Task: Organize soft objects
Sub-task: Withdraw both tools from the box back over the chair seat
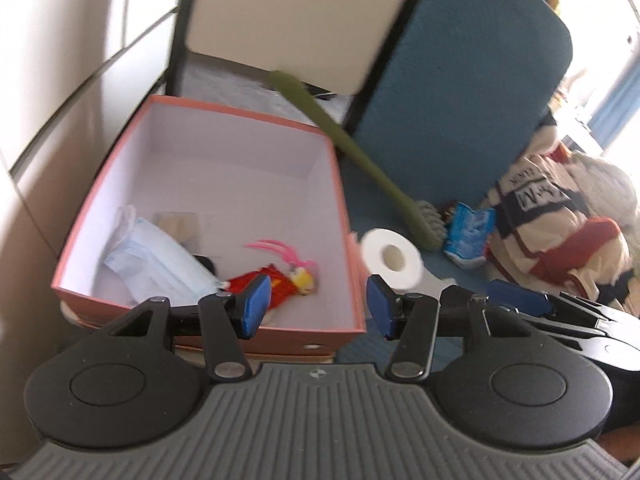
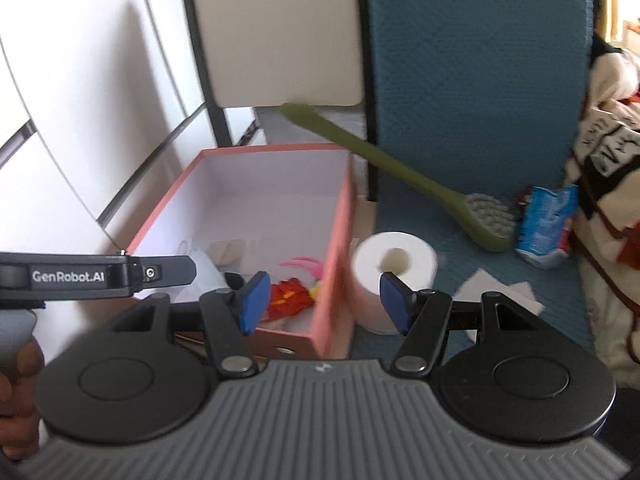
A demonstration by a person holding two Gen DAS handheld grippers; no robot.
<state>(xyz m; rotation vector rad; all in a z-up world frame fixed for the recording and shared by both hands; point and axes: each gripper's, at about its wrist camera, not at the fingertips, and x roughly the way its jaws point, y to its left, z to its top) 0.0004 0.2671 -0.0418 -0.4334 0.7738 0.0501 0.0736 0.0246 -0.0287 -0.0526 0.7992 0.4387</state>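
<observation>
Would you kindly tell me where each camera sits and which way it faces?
Left wrist: on the left hand-held gripper, looking down into the pink box; its own open fingers show, with the right hand-held gripper's tip at right.
Right wrist: on the right hand-held gripper, facing the box's right wall and toilet roll; the left one shows at left.
Shared: box, roll, green brush.

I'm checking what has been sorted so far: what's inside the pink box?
Inside the pink box lie a blue face mask, a red doll with pink hair and a pale flat item. Something dark sits half hidden beneath the mask; I can't identify it.
</observation>
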